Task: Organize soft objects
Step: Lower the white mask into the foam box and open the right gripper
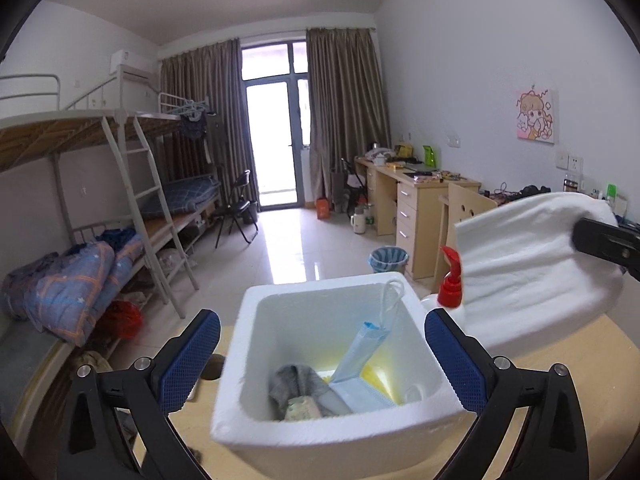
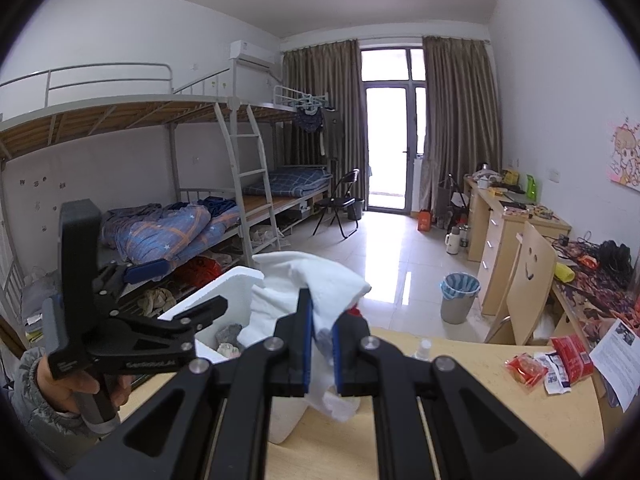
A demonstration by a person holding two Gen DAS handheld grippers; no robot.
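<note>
Over foam box (image 1: 336, 436) | left hand-held gripper (image 1: 322, 354) released, wide | right hand-held gripper (image 2: 322, 354) clenching fluffy white towel (image 2: 320, 280)

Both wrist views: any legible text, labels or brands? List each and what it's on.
"GenRobot.AI" (my best reading, partly blurred): on the left gripper arm, right wrist view.
Small label on that gripper's body: too small to read.
Red snack packets: print blurred.
Printed paper sheet: too small.
Cartoon wall poster: no readable words.
</note>
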